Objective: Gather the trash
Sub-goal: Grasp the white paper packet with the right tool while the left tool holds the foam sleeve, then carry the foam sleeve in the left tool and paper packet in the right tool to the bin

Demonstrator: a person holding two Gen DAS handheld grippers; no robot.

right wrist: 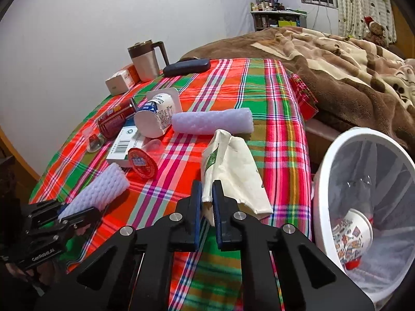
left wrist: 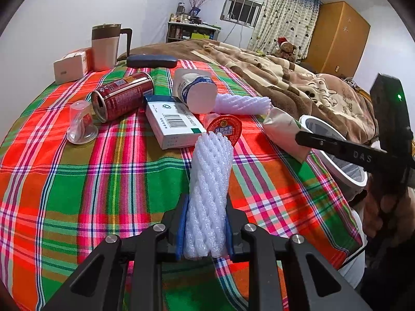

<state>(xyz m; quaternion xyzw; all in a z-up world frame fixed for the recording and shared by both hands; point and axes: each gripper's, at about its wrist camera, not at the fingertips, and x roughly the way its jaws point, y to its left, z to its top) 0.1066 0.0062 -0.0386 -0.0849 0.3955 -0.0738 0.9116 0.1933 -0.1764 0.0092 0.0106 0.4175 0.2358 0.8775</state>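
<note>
1. Left tongs (left wrist: 206, 229) pinch a white foam net sleeve (left wrist: 210, 181), lying on the plaid table (left wrist: 77, 181), 6 o'clock of the red-lidded cup (left wrist: 225, 129).
2. Right tongs (right wrist: 206, 202) clamp a crumpled cream paper bag (right wrist: 230, 173).
3. White bin (right wrist: 321, 181), 3 o'clock of bag, holds a printed cup (right wrist: 350, 238).

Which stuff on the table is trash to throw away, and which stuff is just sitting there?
Trash: foam net in left tool, paper bag in right tool, red can, yogurt cup, jelly cup, going into the bin.

Just there, probably: mug, dark case, teddy bear.
</note>
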